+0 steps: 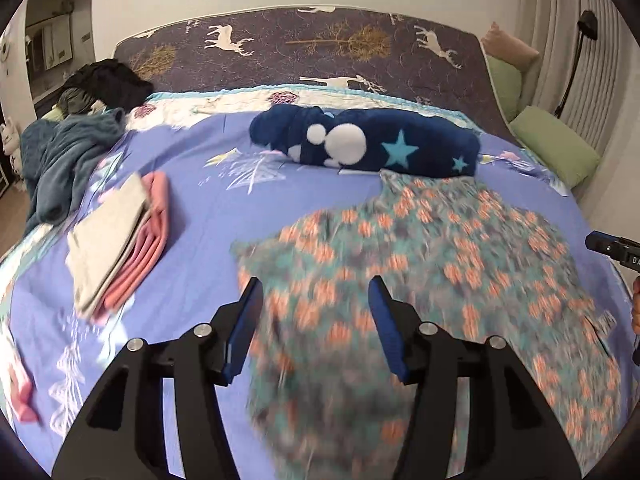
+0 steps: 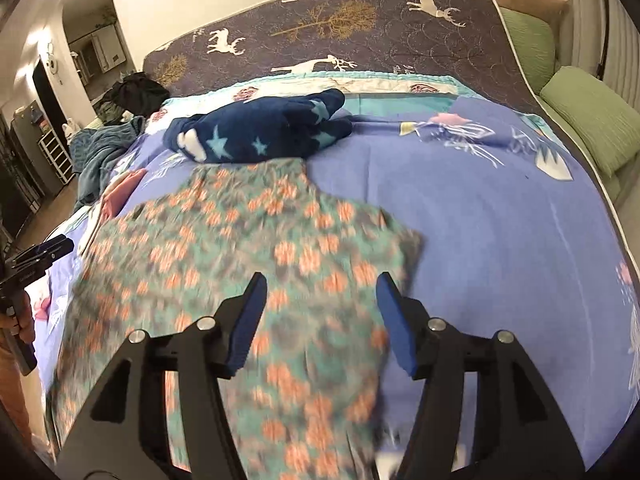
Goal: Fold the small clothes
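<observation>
Blue-padded fingers (image 1: pixel 240 332) of the left gripper (image 1: pixel 314 330) stand spread above the near edge of the floral garment (image 1: pixel 420 248), with nothing pinched between them; the cloth lies blurred beneath them and its near edge runs under the fingers, so contact there cannot be told. Beside it, the right gripper (image 2: pixel 318 322) is likewise released, its pads apart over the same garment's right corner and gripping nothing. This floral garment, teal with orange blooms, is spread flat on the blue bedsheet (image 1: pixel 208 216), and it serves as the landmark for the rest. Just beyond its far edge, touching or nearly so, lies a rolled navy fleece with stars (image 1: pixel 368 142). Left of the garment, well apart, a folded stack sits on the sheet: a beige piece (image 1: pixel 108 240) on top of pink ones (image 1: pixel 148 236). Farther left and beyond that stack lie a crumpled teal blanket (image 1: pixel 60 160) and a dark heap of clothes (image 1: pixel 108 80). Right of the garment, off the bed's edge, are green cushions (image 1: pixel 556 148). Beyond everything lies the mattress cover printed with deer (image 1: pixel 320 48). No container appears in either view.
</observation>
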`<state>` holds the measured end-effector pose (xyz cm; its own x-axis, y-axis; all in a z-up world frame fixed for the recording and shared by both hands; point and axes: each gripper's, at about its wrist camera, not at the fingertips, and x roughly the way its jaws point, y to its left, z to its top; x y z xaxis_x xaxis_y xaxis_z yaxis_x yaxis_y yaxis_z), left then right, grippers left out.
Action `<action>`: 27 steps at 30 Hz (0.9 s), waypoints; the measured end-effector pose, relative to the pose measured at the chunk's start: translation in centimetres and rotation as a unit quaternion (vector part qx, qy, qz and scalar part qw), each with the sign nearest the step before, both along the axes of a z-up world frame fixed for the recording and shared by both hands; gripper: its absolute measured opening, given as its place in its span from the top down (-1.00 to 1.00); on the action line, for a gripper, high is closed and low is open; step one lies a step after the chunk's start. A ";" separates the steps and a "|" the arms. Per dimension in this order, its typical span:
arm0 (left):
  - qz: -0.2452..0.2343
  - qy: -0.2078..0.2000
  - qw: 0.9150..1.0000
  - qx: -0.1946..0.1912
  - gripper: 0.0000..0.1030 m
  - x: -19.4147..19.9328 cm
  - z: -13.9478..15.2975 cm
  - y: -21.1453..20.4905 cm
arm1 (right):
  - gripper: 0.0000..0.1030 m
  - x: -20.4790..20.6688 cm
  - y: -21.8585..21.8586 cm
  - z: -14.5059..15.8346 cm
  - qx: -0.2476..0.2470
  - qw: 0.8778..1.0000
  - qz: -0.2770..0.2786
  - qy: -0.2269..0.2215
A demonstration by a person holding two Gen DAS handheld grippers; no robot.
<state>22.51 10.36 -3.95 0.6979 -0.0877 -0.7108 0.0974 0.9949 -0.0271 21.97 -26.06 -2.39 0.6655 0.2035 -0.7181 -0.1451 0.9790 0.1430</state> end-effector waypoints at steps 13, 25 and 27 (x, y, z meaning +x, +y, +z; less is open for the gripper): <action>0.060 0.012 0.998 0.024 -0.49 0.9 -4.4 3.6 | -0.23 1.9 -4.0 -5.2 -0.032 0.996 -0.081 0.022; 0.000 0.066 0.998 0.002 -0.42 -11.6 -6.7 4.2 | 0.10 -10.5 -4.2 -6.8 0.007 0.999 -0.014 0.044; 0.007 0.052 0.999 -0.001 -0.25 -12.2 -7.2 4.4 | 0.23 -10.8 -3.8 -7.2 -0.037 0.999 -0.020 0.027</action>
<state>10.30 14.79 -11.10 0.6208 -0.0805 -0.7799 0.0803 0.9960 -0.0389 11.14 -29.89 -9.54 0.6322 0.1226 -0.7651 -0.1007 0.9920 0.0758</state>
